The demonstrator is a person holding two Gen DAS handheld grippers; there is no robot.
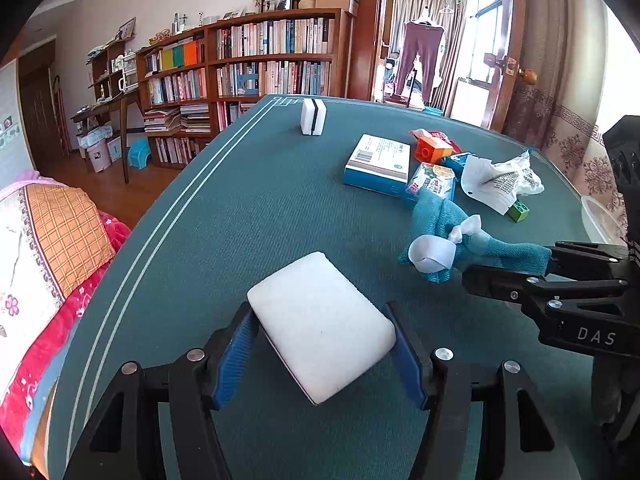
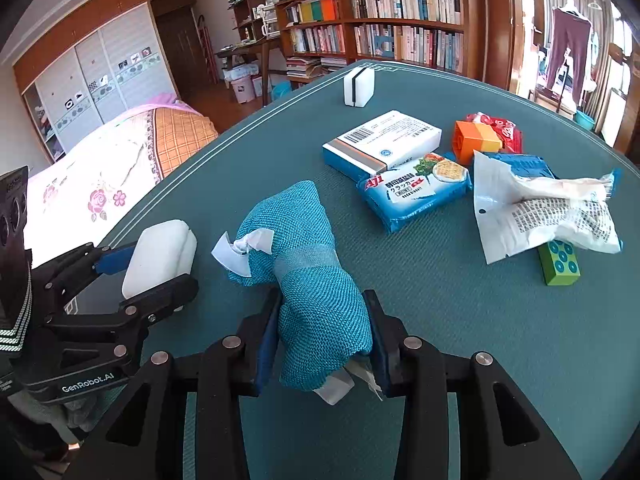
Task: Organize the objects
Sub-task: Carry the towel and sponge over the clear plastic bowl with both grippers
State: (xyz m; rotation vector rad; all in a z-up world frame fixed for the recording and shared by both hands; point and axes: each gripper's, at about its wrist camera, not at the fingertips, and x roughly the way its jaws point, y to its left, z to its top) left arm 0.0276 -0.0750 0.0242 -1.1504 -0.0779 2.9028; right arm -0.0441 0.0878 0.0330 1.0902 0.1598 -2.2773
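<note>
A home bedroom; bed (image 2: 120,168), bookshelves (image 2: 380,20), wardrobe (image 2: 92,76).

The left gripper (image 1: 324,354) hangs low over the tabletop (image 1: 240,216), its fingers (image 1: 236,356) clamped on a white sponge (image 1: 322,324) — the right gripper (image 2: 322,338) (just beside it) is pinched on a teal cloth bundle (image 2: 316,280).

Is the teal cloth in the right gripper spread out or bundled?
Bundled. The teal cloth is rolled into a thick wad, a band around its middle, pinched between the right gripper pads.
</note>
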